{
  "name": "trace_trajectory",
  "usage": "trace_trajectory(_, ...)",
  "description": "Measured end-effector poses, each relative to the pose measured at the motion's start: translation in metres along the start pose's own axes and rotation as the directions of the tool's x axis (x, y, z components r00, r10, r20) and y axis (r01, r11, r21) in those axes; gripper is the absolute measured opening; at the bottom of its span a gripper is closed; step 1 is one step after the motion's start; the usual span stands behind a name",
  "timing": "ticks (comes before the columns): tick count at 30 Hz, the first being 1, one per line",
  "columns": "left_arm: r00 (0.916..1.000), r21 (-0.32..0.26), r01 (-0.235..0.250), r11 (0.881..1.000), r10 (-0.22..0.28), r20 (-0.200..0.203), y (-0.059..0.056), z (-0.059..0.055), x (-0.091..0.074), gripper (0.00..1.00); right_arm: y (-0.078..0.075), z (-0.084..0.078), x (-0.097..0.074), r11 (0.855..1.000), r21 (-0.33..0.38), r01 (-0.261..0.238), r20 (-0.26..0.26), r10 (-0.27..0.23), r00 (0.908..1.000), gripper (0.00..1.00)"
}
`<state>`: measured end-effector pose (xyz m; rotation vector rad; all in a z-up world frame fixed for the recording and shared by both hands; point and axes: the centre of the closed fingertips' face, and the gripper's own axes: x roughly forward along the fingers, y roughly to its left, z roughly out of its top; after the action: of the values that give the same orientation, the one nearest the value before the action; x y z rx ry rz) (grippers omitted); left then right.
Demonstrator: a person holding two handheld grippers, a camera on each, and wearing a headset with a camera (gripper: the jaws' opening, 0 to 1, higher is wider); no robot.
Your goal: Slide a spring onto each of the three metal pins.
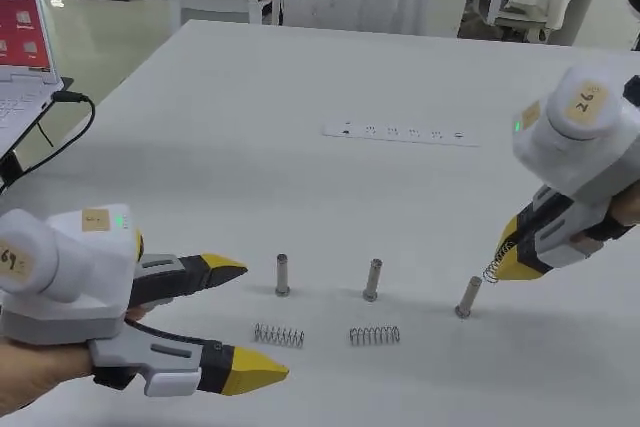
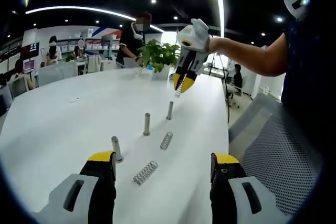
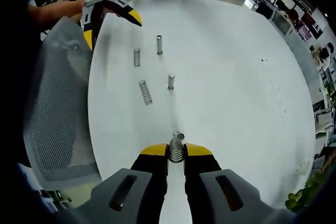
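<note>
Your right tongs (image 1: 505, 267) are clenched on a spring (image 1: 494, 265), its lower end just beside the top of the right pin (image 1: 468, 296). Your left tongs (image 1: 262, 319) are released, holding nothing, low over the bench (image 1: 300, 147). One loose spring (image 1: 279, 335) lies flat before the left pin (image 1: 282, 274), and another loose spring (image 1: 375, 335) before the middle pin (image 1: 372, 279).

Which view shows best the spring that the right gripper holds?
The right gripper view: the spring is large, clamped in the right gripper. The head and left gripper views show it small, at that gripper's tip.
</note>
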<state>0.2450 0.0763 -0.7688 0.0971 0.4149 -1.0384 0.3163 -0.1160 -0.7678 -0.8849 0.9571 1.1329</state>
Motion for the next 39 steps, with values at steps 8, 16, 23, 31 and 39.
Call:
trace_trajectory(8,1.0000,-0.002,-0.001,1.000,0.001,0.000,0.000,-0.001,0.000,0.69,-0.004,0.002,0.008,1.000,-0.004,-0.006,-0.011,0.006,0.9999,0.09)
trace_trajectory(16,1.0000,-0.007,-0.009,1.000,0.009,0.002,0.002,-0.001,-0.003,0.70,-0.005,0.001,0.015,1.000,0.000,-0.016,-0.024,0.016,0.9996,0.09)
trace_trajectory(23,0.9998,-0.010,-0.016,1.000,0.016,0.006,0.003,-0.001,-0.005,0.70,-0.006,0.001,0.019,1.000,0.005,-0.024,-0.029,0.024,0.9993,0.09)
trace_trajectory(31,0.9998,-0.012,-0.021,1.000,0.021,0.008,0.005,-0.001,-0.006,0.69,-0.005,-0.002,0.024,0.999,0.008,-0.036,-0.043,0.037,0.9984,0.09)
trace_trajectory(39,0.9997,-0.013,-0.021,1.000,0.022,0.009,0.005,0.000,-0.006,0.69,-0.003,-0.002,0.031,0.999,0.012,-0.048,-0.050,0.048,0.9976,0.09)
